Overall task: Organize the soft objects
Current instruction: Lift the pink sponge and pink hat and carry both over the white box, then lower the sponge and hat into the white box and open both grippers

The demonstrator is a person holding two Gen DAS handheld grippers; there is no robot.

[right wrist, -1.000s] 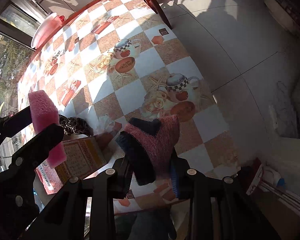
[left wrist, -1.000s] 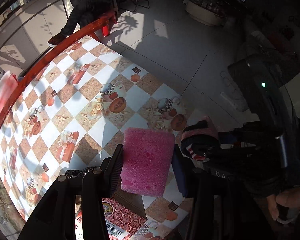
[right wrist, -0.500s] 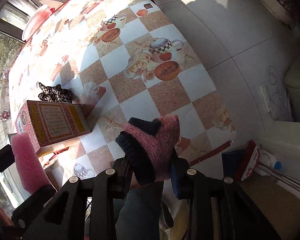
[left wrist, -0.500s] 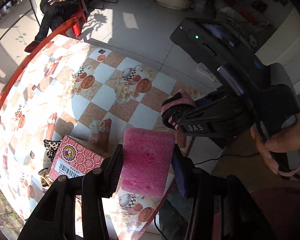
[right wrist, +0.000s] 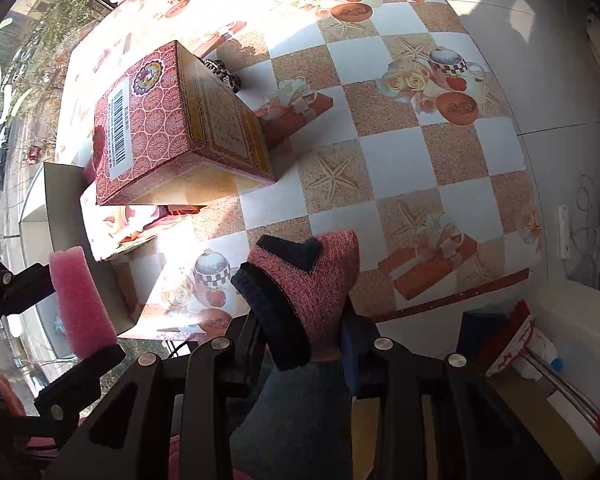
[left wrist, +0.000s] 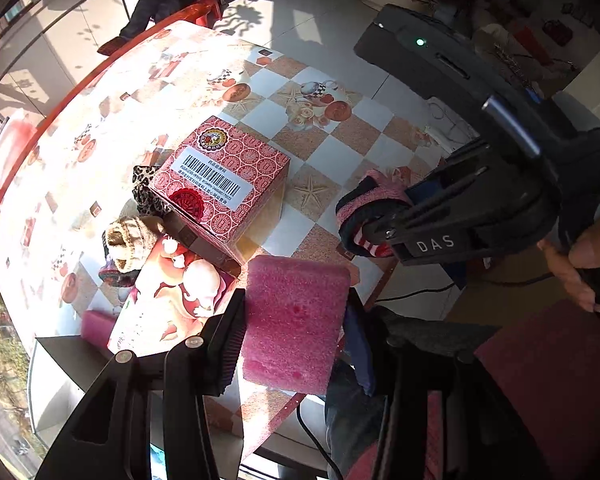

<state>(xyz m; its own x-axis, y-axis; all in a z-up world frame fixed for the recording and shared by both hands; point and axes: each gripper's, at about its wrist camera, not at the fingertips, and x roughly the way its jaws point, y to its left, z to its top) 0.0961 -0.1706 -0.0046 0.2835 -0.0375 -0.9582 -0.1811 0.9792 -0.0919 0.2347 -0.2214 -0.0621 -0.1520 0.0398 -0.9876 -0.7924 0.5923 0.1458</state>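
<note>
Your left gripper [left wrist: 296, 328] is pinching a pink sponge [left wrist: 296, 324] between its two fingers, holding it above the near edge of the table [left wrist: 340, 128]. The sponge is a thick rectangular block with a coarse, porous face, bright pink with a few darker blotches, and it stands upright between the pads. From the right wrist view the same sponge [right wrist: 82, 300] shows edge-on at the left, a narrow pink slab clamped from both sides.

Your right gripper [right wrist: 306, 320] is closed on a knitted sock [right wrist: 312, 280], speckled pink-red yarn with a dark navy cuff and a navy patch at its far tip. It is folded over between the fingers and bulges out past them, held over the near edge of the table. In the left wrist view the sock [left wrist: 364, 220] appears at the right, with red-and-white stripes showing on its underside.

On the checkered tablecloth, far and left of both grippers, sits a red patterned box [left wrist: 224, 184] with a barcode label on top. Just beyond it lies a leopard-print fabric piece [left wrist: 146, 192]. To the left of the box's near corner lies a beige knitted item [left wrist: 128, 242], resting beside a lower flat box [left wrist: 172, 300] with a pale printed picture. Another pink sponge [left wrist: 96, 326] peeks out beside that flat box.
</note>
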